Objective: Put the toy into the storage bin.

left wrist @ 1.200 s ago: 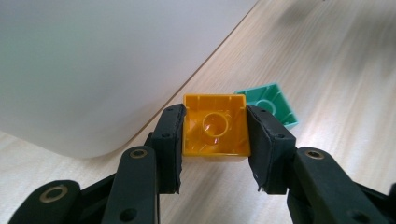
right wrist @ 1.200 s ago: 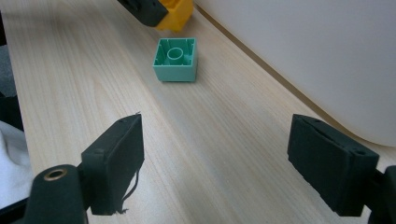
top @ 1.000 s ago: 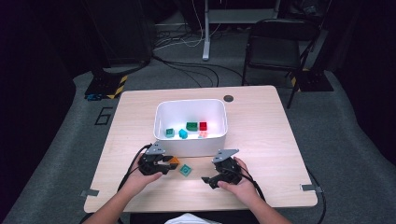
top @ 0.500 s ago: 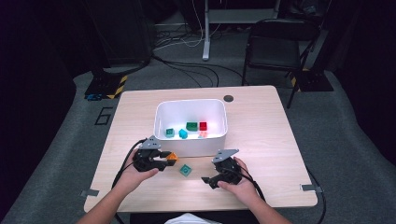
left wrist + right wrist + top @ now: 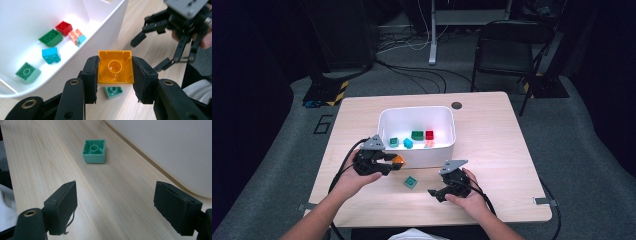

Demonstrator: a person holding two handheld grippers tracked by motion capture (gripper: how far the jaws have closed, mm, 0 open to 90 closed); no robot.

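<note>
Your left gripper point(image 5: 115, 75) squeezes the square orange plastic brick point(image 5: 115, 67), up beside the white plastic bin point(image 5: 384, 120). In the bin lie green point(image 5: 51, 37), red point(image 5: 64, 27), blue point(image 5: 51, 55), pale green point(image 5: 27, 72) and pink point(image 5: 75, 36) bricks. Your right gripper point(image 5: 125, 207) is wide open, holding nothing.

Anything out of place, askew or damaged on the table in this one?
Only one oddity: the teal brick left on the table lies upside down, hollow underside up. Nothing looks spilled or damaged.
</note>
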